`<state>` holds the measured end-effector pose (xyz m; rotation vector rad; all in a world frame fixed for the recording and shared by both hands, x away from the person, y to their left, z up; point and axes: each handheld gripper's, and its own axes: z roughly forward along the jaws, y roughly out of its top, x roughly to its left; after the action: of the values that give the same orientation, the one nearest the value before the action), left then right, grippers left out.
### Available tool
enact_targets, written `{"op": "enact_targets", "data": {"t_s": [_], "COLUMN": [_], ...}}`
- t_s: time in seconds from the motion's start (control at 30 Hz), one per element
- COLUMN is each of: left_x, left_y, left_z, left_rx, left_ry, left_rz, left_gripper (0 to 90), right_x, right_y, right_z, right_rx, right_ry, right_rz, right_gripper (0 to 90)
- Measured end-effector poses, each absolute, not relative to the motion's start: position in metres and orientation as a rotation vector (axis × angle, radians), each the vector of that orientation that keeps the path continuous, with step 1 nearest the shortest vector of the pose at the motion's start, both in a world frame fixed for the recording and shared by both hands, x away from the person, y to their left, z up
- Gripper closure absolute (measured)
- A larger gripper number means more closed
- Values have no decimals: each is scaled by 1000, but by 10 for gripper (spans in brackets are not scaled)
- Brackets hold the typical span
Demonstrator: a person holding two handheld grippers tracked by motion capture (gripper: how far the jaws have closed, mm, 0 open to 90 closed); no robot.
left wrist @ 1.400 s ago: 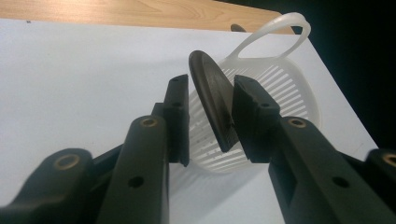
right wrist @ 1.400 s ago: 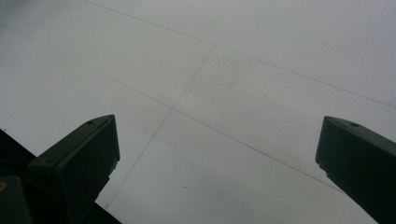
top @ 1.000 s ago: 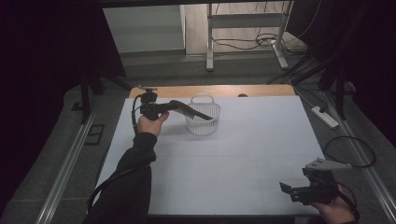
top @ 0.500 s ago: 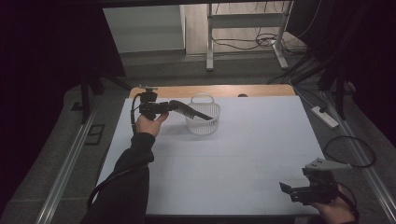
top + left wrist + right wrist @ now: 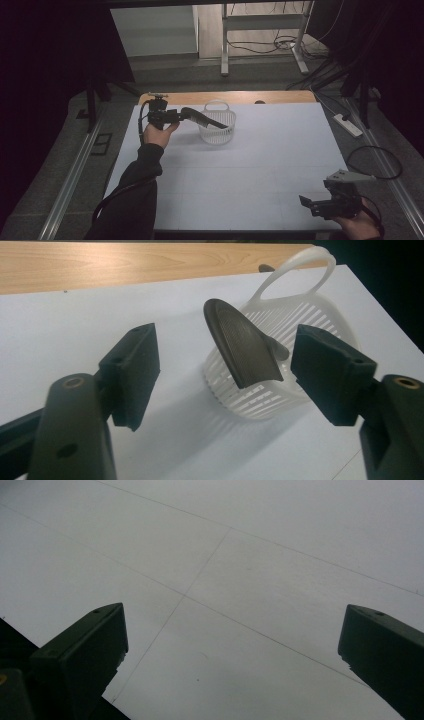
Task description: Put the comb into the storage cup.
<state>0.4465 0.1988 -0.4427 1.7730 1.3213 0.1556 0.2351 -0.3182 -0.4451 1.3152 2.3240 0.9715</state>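
A white slotted basket (image 5: pixel 218 134) (image 5: pixel 260 401) with a hoop handle stands at the far left of the white table (image 5: pixel 250 170). A dark curved, mesh-textured piece (image 5: pixel 202 118) (image 5: pixel 242 347) leans over the basket's rim, its wide end sticking out toward my left gripper (image 5: pixel 186 114) (image 5: pixel 230 365). That gripper's jaws have just been opening; they stand on either side of the dark piece with a gap at each pad (image 5: pixel 135 367). My right gripper (image 5: pixel 306 202) (image 5: pixel 232 645) hovers open over bare table at the near right corner.
A wooden strip (image 5: pixel 270 96) runs along the table's far edge behind the basket. On the floor at the right lie a power strip (image 5: pixel 348 125) and a looped cable (image 5: pixel 376 162). A metal frame (image 5: pixel 225 45) stands beyond the table.
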Motion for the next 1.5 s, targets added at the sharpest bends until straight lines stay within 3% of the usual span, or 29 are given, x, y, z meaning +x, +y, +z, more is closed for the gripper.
{"op": "enact_targets", "data": {"t_s": [0.73, 1.5], "left_x": [433, 413], "left_y": [199, 201], "left_z": [-439, -433], "left_rx": [1858, 1933], "left_ry": [1281, 1224], "left_rz": [220, 288], "left_gripper": [89, 28], "right_x": [235, 235], "right_y": [-318, -318], "right_z": [-445, -445], "right_rx": [1316, 1312], "right_ry": [2324, 2327], "right_rz": [969, 964], "right_gripper": [0, 0]}}
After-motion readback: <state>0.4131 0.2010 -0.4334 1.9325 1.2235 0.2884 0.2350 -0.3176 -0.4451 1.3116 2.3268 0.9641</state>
